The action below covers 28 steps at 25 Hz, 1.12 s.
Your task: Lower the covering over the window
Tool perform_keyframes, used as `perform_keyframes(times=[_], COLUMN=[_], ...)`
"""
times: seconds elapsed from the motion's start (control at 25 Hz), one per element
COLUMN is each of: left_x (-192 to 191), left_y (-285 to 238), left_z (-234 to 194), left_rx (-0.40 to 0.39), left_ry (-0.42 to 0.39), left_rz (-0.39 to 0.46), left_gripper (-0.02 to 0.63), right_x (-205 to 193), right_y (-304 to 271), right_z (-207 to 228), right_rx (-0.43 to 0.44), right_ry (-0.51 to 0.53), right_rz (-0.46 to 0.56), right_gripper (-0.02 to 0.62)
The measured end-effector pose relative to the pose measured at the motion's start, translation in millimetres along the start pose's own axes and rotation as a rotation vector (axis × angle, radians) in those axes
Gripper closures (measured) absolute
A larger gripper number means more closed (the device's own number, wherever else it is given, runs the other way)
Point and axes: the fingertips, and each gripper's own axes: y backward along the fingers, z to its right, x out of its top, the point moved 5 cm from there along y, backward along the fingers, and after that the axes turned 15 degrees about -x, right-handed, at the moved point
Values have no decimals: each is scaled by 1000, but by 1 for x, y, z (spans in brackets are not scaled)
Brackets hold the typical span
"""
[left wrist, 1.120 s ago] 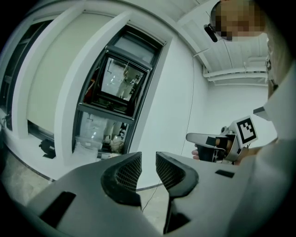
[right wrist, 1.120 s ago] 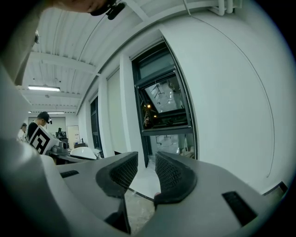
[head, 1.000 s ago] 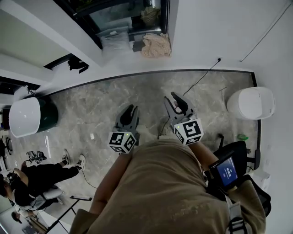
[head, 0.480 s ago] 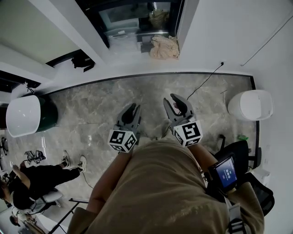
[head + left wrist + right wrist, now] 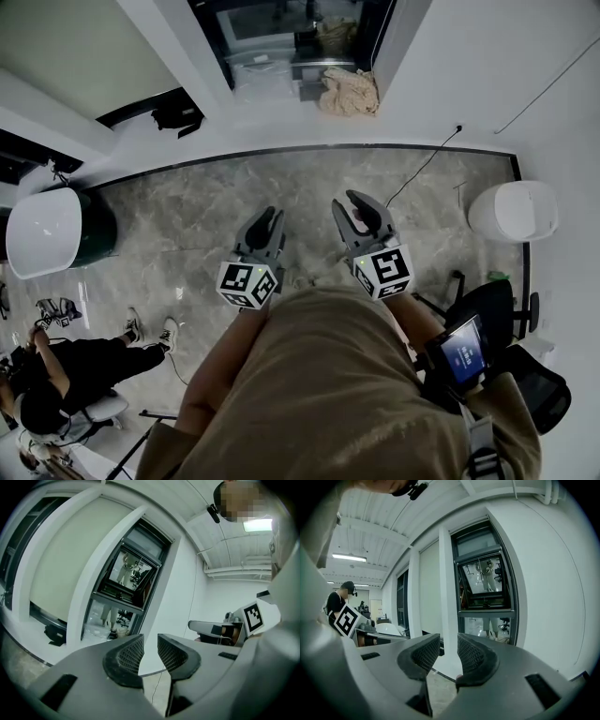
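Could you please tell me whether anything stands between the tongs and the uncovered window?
Nothing visible does. Only bare marble floor lies between the left tongs, the right tongs and the window. Both tongs are open and empty. A crumpled beige cloth lies at the window's foot.

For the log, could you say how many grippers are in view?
2: left gripper and right gripper, side by side over the floor, both open and empty.
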Motion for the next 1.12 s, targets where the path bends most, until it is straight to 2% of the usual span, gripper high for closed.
perform_keyframes(times=[0.24, 0.4, 0.64, 0.8, 0.96, 1.12], left_x=[1, 5, 0, -2, -3, -8], left_y=[32, 29, 25, 27, 23, 14], left_z=[13, 6, 20, 18, 15, 24], left_rx=[-43, -81, -145, -148, -146, -154], left_ry=[-7, 10, 7, 5, 11, 4], left_rz=[50, 52, 29, 22, 15, -8], left_gripper=[505, 505, 505, 505, 505, 505], right_x=[-1, 0, -14, -30, -28, -22], right_y=[35, 39, 78, 98, 94, 90], right_z=[-32, -35, -29, -28, -20, -17], right_rx=[-10, -45, -104, -125, -164, -149], right_ry=[48, 22, -3, -4, -48, -67], right_rz=[2, -26, -56, -80, -57, -30], right_gripper=[472, 472, 472, 472, 472, 472])
